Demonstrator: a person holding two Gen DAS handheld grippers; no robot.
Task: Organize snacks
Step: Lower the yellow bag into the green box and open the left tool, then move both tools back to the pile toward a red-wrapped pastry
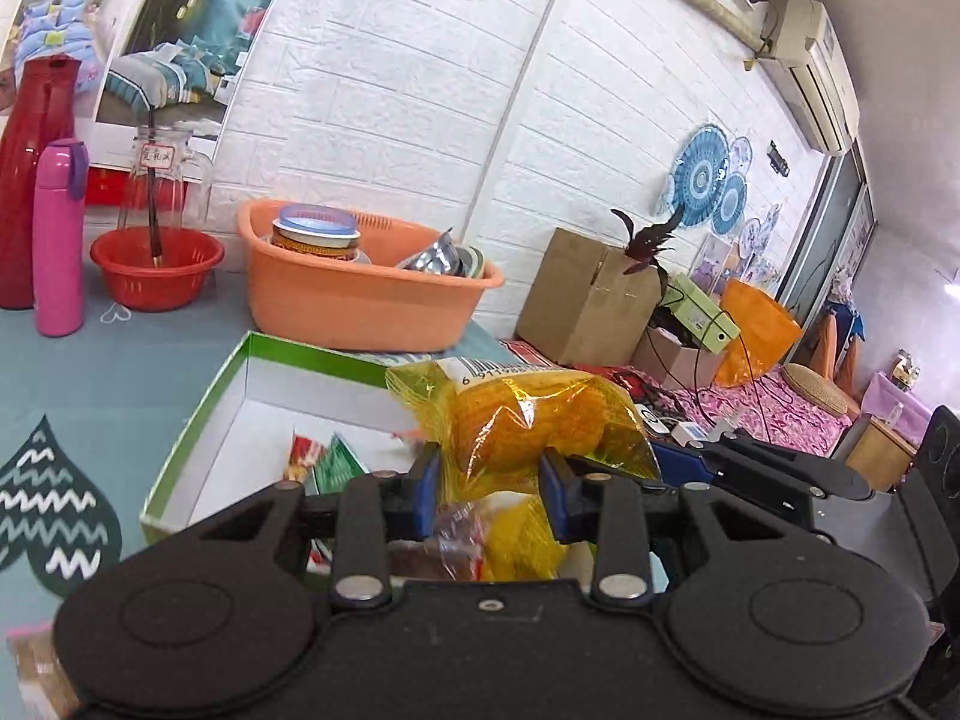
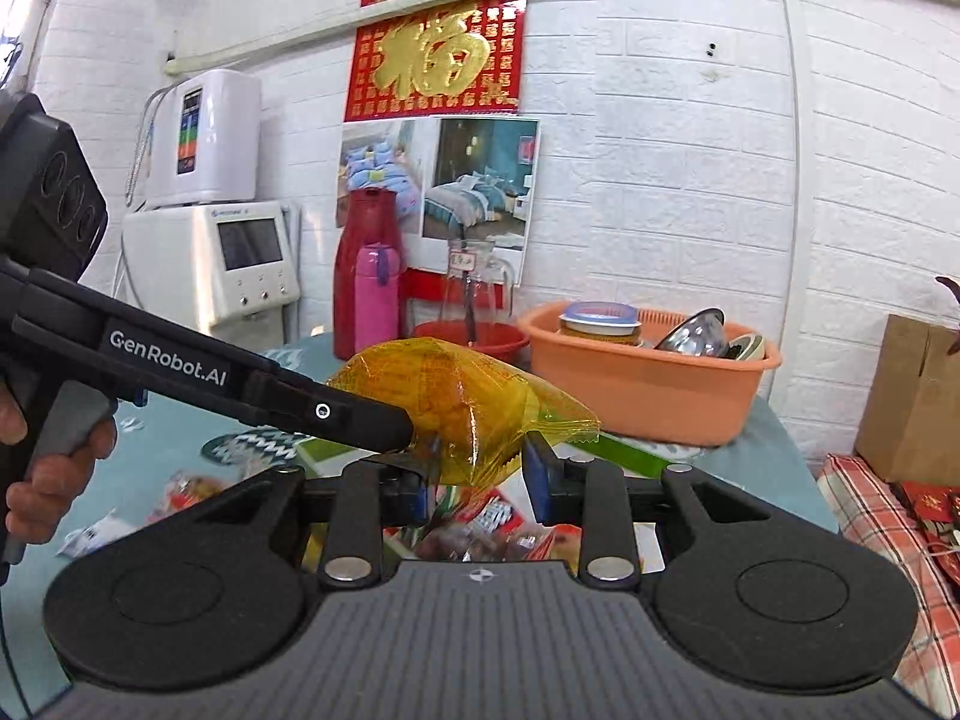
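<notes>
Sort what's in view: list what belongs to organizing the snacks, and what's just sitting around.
Belongs to the job:
- yellow snack bag, gripped by the left hand-held gripper and right hand-held gripper
- green-edged box
- loose snack packets

Just lying about:
- orange basin of dishes
- red basket
- pink bottle
- red flask
- cardboard box
</notes>
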